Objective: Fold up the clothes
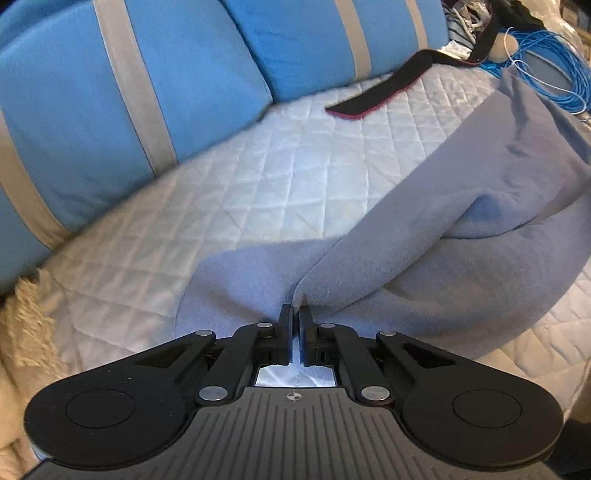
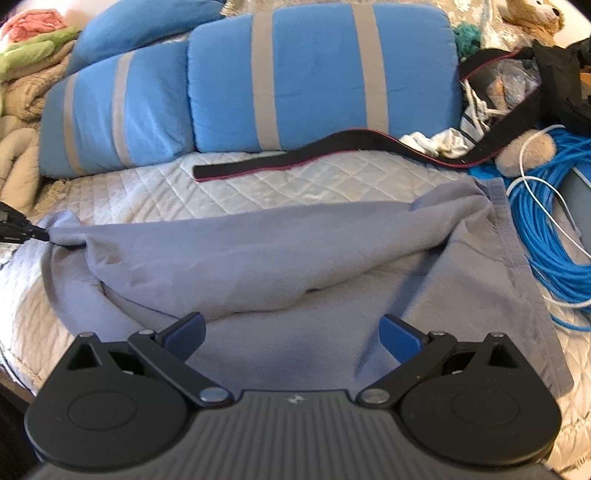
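Observation:
A grey-lilac fleece garment lies partly folded on a white quilted bed. My left gripper is shut on a bunched corner of the garment and lifts it slightly; its tip also shows at the left edge of the right wrist view, pinching the cloth. My right gripper is open with jaws wide apart, hovering just above the near part of the garment, holding nothing.
Blue pillows with grey stripes line the back of the bed. A black strap with red edging lies across the quilt. A coil of blue cable, a bag and a plush toy crowd the right side.

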Demonstrator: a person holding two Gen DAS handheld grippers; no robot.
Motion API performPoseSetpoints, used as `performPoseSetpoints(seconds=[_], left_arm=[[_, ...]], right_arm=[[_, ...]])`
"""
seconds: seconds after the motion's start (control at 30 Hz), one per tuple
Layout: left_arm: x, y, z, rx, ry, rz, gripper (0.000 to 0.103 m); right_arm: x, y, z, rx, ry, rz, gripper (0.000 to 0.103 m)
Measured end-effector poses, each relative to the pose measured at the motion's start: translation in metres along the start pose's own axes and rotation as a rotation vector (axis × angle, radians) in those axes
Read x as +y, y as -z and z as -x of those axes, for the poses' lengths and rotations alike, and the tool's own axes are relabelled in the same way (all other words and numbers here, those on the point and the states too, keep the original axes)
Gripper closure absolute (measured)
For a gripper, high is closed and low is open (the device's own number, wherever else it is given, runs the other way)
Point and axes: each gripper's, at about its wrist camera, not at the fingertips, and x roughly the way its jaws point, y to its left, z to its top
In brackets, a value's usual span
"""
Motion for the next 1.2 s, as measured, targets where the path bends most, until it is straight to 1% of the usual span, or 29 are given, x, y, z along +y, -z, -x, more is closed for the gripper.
performPoseSetpoints(seconds=[0.07, 0.2, 0.27, 0.4, 0.5, 0.63, 0.77, 0.83, 0.9, 1.03, 1.2], left_arm=[[-0.006, -0.001, 0.007, -0.016, -0.034, -0.018, 0.100], [-0.019, -0.003, 0.018, -0.031, -0.111, -0.058, 0.100], [-0.027, -0.005, 0.020, -0.032, -0.146, -0.075, 0.100], [-0.035, -0.009, 0.017, -0.014, -0.210, -0.081, 0.100], [-0.035, -0.011, 0.014, -0.013, -0.229, -0.071, 0.100], [-0.035, -0.012, 0.013, -0.019, -0.247, -0.065, 0.100], [-0.036, -0.012, 0.008, -0.007, -0.254, -0.056, 0.100], [-0.036, -0.011, 0.006, -0.001, -0.256, -0.055, 0.100], [-0.036, -0.011, 0.004, 0.004, -0.258, -0.055, 0.100], [-0.034, -0.011, 0.002, 0.010, -0.257, -0.058, 0.100], [-0.032, -0.011, 0.000, 0.017, -0.252, -0.051, 0.100]], right_arm=[[-0.003, -0.008, 0.003, -0.021, -0.010, 0.017, 0.000], [-0.025, -0.031, 0.006, -0.087, 0.020, 0.068, 0.000], [-0.042, -0.045, 0.003, -0.113, 0.049, 0.089, 0.000], [-0.083, -0.067, -0.007, -0.165, 0.066, 0.129, 0.000], [-0.118, -0.077, -0.023, -0.186, 0.095, 0.142, 0.000], [-0.167, -0.086, -0.051, -0.195, 0.155, 0.147, 0.002], [-0.208, -0.095, -0.083, -0.174, 0.188, 0.181, 0.006], [-0.227, -0.100, -0.099, -0.157, 0.191, 0.178, 0.010], [-0.243, -0.103, -0.112, -0.151, 0.196, 0.172, 0.010], [-0.271, -0.108, -0.133, -0.147, 0.172, 0.130, 0.011], [-0.290, -0.112, -0.155, -0.133, 0.104, 0.077, 0.021]])
